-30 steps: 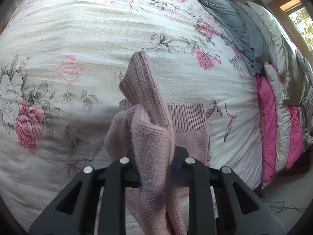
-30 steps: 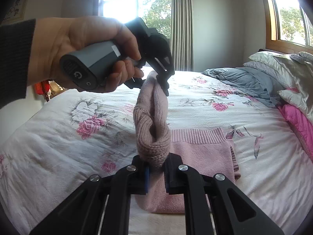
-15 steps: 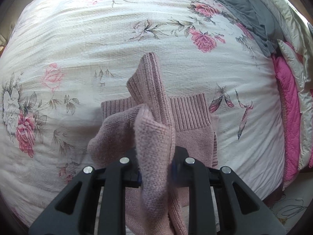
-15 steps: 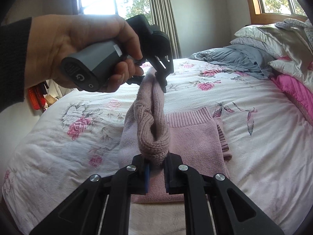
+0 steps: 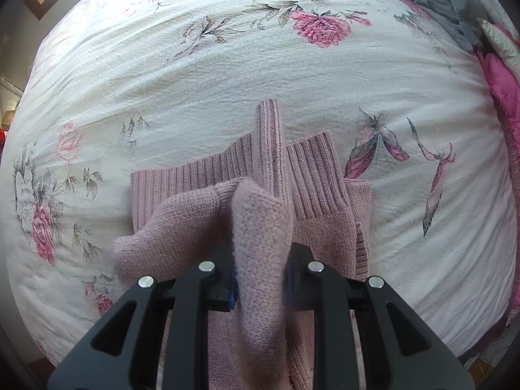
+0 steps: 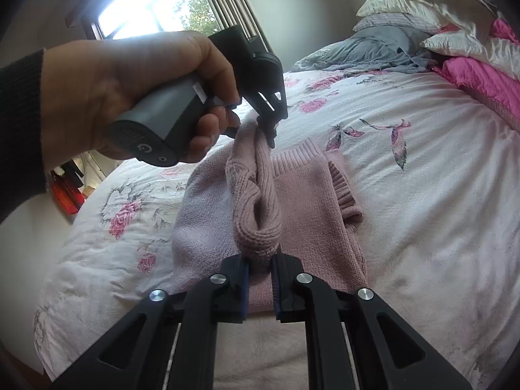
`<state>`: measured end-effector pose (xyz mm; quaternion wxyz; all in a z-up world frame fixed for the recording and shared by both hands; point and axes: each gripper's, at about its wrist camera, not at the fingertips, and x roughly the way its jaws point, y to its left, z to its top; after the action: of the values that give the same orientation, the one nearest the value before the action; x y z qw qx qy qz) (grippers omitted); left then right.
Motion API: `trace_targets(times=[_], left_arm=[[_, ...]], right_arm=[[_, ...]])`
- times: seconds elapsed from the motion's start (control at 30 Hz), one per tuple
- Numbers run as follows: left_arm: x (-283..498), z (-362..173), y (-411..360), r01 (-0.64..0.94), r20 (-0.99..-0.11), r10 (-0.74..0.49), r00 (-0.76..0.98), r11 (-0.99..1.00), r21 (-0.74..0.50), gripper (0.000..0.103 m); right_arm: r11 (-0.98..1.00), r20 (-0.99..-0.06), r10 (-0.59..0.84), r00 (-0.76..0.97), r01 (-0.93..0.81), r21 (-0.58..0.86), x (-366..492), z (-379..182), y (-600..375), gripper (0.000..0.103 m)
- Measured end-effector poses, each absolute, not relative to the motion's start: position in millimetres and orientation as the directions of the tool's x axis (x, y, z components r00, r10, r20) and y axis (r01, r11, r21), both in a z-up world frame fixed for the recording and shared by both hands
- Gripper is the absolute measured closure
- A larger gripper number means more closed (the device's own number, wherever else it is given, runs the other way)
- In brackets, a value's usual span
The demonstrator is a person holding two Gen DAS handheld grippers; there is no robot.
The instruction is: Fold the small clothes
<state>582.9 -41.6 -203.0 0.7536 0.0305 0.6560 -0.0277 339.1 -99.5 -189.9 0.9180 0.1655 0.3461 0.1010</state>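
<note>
A pink knit sweater (image 5: 321, 214) lies partly folded on the floral bedspread (image 5: 227, 65), its ribbed hem (image 5: 308, 169) facing away from me. My left gripper (image 5: 260, 276) is shut on a bunched fold of the knit, low over the garment. In the right wrist view the same sweater (image 6: 312, 208) spreads on the bed, and my right gripper (image 6: 261, 268) is shut on the other end of the lifted fold (image 6: 256, 214). The left gripper (image 6: 271, 130), held by a person's hand (image 6: 130, 91), pinches the far end of that fold just above the fabric.
Grey bedding (image 6: 367, 48), pale pillows (image 6: 432, 3) and a bright pink quilt (image 6: 481, 81) pile up at the head of the bed on the right. A window with a curtain (image 6: 227, 6) stands behind. Red items (image 6: 65, 191) sit off the bed's left side.
Both grippers have come down toward the bed with the lifted fold, which now hangs shorter and closer to the flat part of the sweater. Both stay shut.
</note>
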Motion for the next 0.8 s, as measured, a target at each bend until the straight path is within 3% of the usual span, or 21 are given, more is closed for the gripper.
trace_targets(times=[0.5, 0.57, 0.67, 0.73, 0.8], left_arm=[[575, -235, -100, 0.058, -0.955, 0.135, 0.264, 0.986, 0.155, 0.080], [573, -236, -103, 0.062, -0.950, 0.086, 0.300, 0.992, 0.110, 0.066], [565, -225, -104, 0.107, -0.915, -0.034, 0.403, 0.994, 0.010, 0.052], [560, -215, -100, 0.142, -0.885, -0.097, 0.455, 0.989, -0.035, 0.050], [555, -200, -89, 0.160, -0.861, -0.166, 0.481, 0.982, -0.100, 0.049]], right_arm=[[0.828, -0.603, 0.406, 0.687, 0.002, 0.561, 340, -246, -160, 0.092], [0.806, -0.602, 0.433, 0.670, 0.012, 0.592, 340, -256, -165, 0.092], [0.769, -0.599, 0.479, 0.641, 0.022, 0.639, 342, -273, -173, 0.092], [0.740, -0.587, 0.520, 0.620, 0.018, 0.673, 346, -281, -177, 0.090], [0.691, -0.557, 0.576, 0.598, 0.008, 0.723, 350, -286, -184, 0.080]])
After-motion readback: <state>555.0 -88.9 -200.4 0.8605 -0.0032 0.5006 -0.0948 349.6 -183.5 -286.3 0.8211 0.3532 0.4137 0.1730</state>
